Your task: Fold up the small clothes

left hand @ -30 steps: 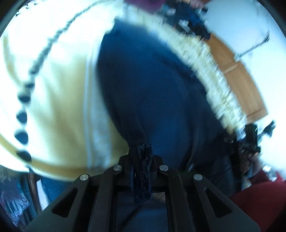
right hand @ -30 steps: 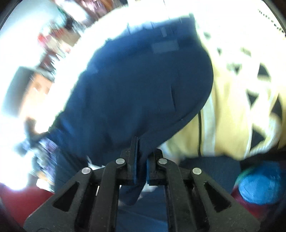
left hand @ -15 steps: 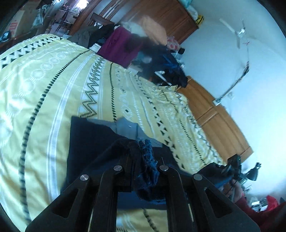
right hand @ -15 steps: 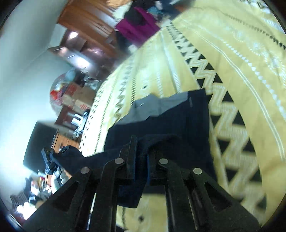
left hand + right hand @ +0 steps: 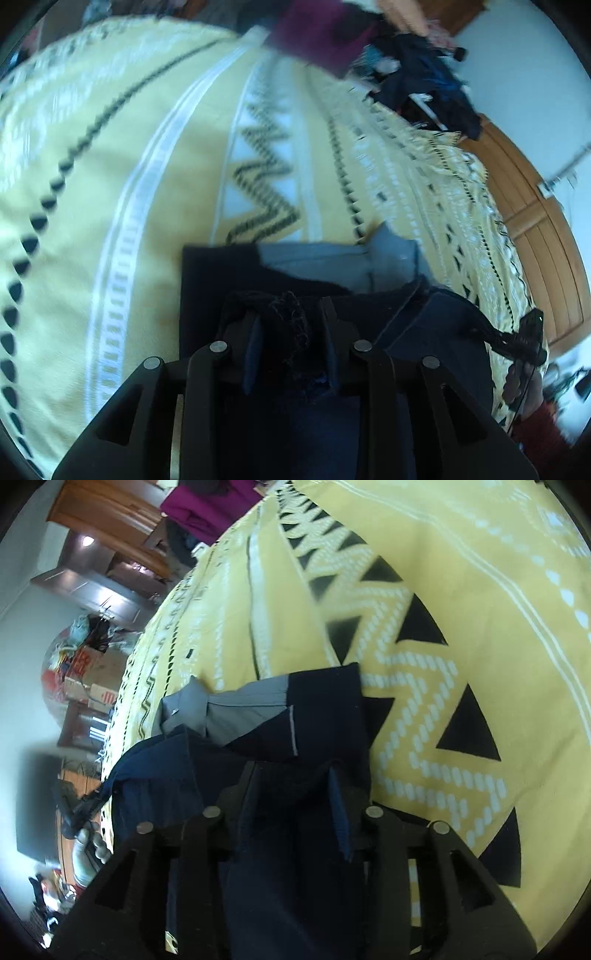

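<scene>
Both tongs spread: left gripper and right gripper over navy garment (frayed hem between left's fingers). I back out low, avoiding snagging fold on yellow bedspread.

Bare yellow patterned bed lies open ahead and to both sides of the navy garment, with a clothes pile crowding its far edge.

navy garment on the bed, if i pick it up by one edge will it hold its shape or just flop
The navy garment would probably flop: its near edge already bunches in soft folds between the open left gripper. It looks thin and lies flat on the yellow bedspread, so likely light. The grey panel has folded over itself, suggesting layers shift easily.
</scene>
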The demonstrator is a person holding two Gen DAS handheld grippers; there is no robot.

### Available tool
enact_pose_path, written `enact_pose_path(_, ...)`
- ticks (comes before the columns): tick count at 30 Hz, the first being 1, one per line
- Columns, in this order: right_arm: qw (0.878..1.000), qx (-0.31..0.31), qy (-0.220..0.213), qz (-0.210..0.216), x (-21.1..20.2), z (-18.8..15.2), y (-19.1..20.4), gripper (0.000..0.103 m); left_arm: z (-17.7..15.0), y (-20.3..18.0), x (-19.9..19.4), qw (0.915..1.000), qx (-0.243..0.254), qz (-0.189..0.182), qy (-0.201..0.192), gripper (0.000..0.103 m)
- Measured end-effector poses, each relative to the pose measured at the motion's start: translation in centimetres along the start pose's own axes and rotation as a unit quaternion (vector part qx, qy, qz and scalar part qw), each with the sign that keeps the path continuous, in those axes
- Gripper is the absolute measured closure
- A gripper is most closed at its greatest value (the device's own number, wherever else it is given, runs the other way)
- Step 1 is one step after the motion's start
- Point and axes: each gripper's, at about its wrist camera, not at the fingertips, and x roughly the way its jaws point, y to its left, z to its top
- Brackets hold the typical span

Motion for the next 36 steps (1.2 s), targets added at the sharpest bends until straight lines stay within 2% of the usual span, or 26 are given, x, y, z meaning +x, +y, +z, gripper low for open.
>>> enact_pose_path(1, 1.000, -0.002, -0.006, -0.003, -0.4, 0.0, 0.2, 0.065, 0.1, -0.4, -0.8, 0.9998, 0.012, 0.005, -0.016, 0.066)
enact_pose_path(3, 0.999, -0.005, -0.039, 0.003, -2.2, 0.1, 0.8, 0.052, 0.6, -0.7, -2.4, 0.9978, 0.029, 0.035, -0.048, 0.057)
enact_pose_path(4, 0.998, -0.005, -0.056, 0.006, -3.1, 0.2, 0.9, 0.039, 0.9, -0.7, -3.4, 0.9961, 0.033, 0.052, -0.063, 0.055)
enact_pose_path(5, 0.997, -0.003, -0.071, 0.007, -3.8, 0.3, 1.0, 0.033, 1.1, -0.3, -4.2, 0.9950, 0.025, 0.060, -0.076, 0.051)
enact_pose_path(6, 0.997, -0.005, -0.081, 0.007, -4.2, 0.3, 1.1, 0.033, 1.3, 0.1, -4.8, 0.9946, 0.013, 0.057, -0.086, 0.048)
enact_pose_path(8, 0.996, -0.016, -0.085, -0.010, -4.1, 0.7, 1.3, 0.033, 1.0, 0.4, -5.3, 0.9944, 0.012, 0.062, -0.084, 0.048)
enact_pose_path(12, 0.997, -0.035, -0.053, -0.034, -1.6, 0.8, 1.8, 0.034, 0.3, -0.5, -3.9, 0.9952, 0.048, 0.067, -0.053, 0.048)
enact_pose_path(15, 0.994, -0.055, -0.053, -0.075, -0.6, 0.3, 1.7, 0.034, -1.2, -1.2, -3.0, 0.9957, 0.060, 0.067, -0.020, 0.048)
enact_pose_path(18, 0.994, -0.061, -0.042, -0.086, 0.4, -0.8, 1.1, 0.034, -3.4, -0.9, -3.0, 0.9959, 0.062, 0.065, -0.002, 0.048)
enact_pose_path(21, 0.990, -0.074, -0.035, -0.112, 0.1, -2.6, 0.8, 0.034, -5.8, 0.7, -4.2, 0.9949, 0.057, 0.082, 0.012, 0.048)
enact_pose_path(24, 0.991, -0.082, -0.032, -0.103, -1.5, -5.4, 1.0, 0.034, -8.3, 2.5, -6.1, 0.9963, 0.037, 0.076, 0.015, 0.048)
enact_pose_path(28, 0.990, -0.097, -0.015, -0.102, -3.4, -9.7, 0.9, 0.034, -11.8, 4.4, -8.0, 0.9989, 0.008, 0.040, 0.023, 0.048)
enact_pose_path(31, 0.988, -0.102, 0.000, -0.114, -4.4, -12.3, 0.3, 0.034, -13.8, 5.1, -8.7, 0.9990, 0.006, 0.023, 0.038, 0.048)
enact_pose_path(36, 0.990, -0.097, 0.007, -0.103, -5.4, -14.0, 0.0, 0.035, -14.5, 4.7, -9.4, 0.9992, 0.019, 0.006, 0.036, 0.048)
